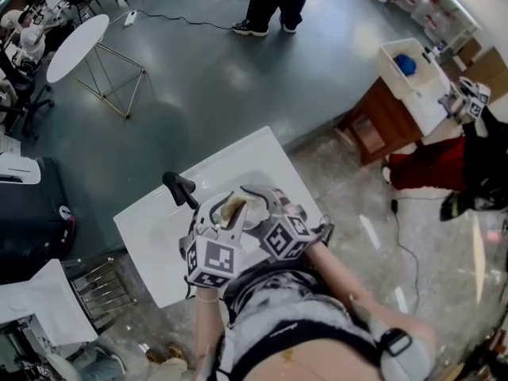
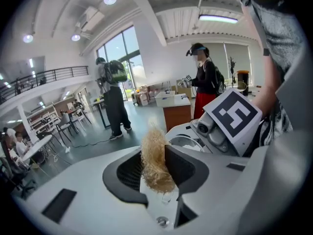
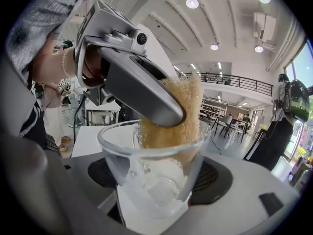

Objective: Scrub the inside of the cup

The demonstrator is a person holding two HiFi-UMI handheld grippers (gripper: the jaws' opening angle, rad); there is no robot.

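Note:
My right gripper (image 3: 156, 182) is shut on a clear glass cup (image 3: 156, 165), which stands upright between its dark pads. My left gripper (image 2: 154, 168) is shut on a straw-coloured fibrous scrubber (image 2: 155, 163). In the right gripper view the scrubber (image 3: 178, 116) reaches down into the cup's mouth, with a grey left finger (image 3: 142, 94) beside it above the rim. The head view shows both grippers close together over the white table (image 1: 159, 228), the left gripper (image 1: 226, 217) to the left of the cup (image 1: 252, 213). The cup's bottom looks wet or foamy.
A black curved fixture (image 1: 181, 187) stands at the table's far left edge. A wooden cabinet with a white tub (image 1: 401, 86) is at the right, a person in red (image 1: 444, 165) beside it. Another person (image 1: 274, 2) stands farther off, near a round white table (image 1: 75, 46).

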